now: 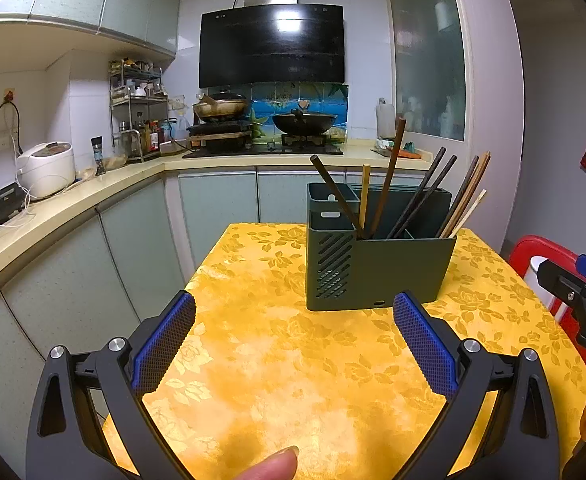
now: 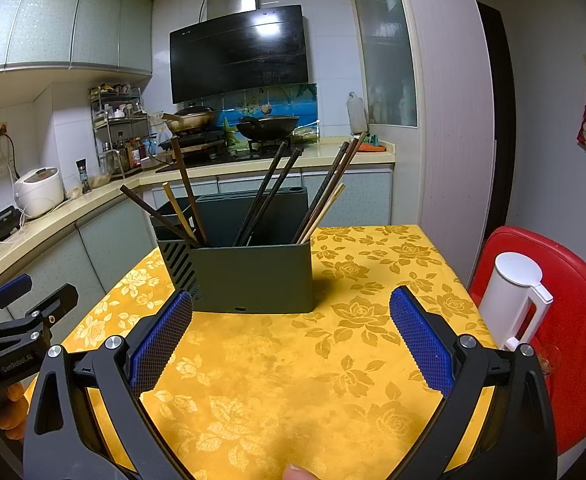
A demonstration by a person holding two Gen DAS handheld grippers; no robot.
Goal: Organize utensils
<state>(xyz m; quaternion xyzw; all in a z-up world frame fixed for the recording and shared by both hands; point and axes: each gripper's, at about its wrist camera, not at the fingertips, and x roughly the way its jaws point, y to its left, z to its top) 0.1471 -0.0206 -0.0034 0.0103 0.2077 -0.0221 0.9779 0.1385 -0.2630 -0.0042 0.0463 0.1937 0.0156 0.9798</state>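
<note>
**Currently: both grippers empty, chopsticks already in holder**

Left to right:

- Left gripper (image 1: pixel 293 316): jaws spread wide, nothing between the blue pads. It hovers over the near part of the yellow floral-patterned tablecloth (image 1: pixel 277 368), short of the holder.
- Dark green rectangular plastic utensil holder (image 1: pixel 377 268): stands upright on the far half of the table, just ahead of both grippers. Slotted vents on its left end, several compartments visible.
- Dark and light wooden chopsticks (image 1: pixel 421 196): all stand in the holder, in roughly three bunches. Left bunch splays badly, one stick leaning far left. Middle pair leans right. Right bunch leans right over the holder's edge. Which compartment each sits in, I can't tell for sure.
- Right gripper (image 2: pixel 291 316): jaws also spread wide, holding nothing, facing the holder's near wall.
- White plastic jug with handle (image 2: pixel 513 300) on a red plastic stool (image 2: pixel 573 340), right of the table, apart from the work.

No loose utensils visible on the cloth, so my read is the task is near done or at regrouping.

If regrouping:
- Pinch one stick at a time, high on the shaft, above the rim.
- Lift straight up before moving sideways, so neighbours don't get dragged out.
- Steady the holder with the left gripper; it looks light and may tip.
- Start with the far-leaning left stick.
</note>
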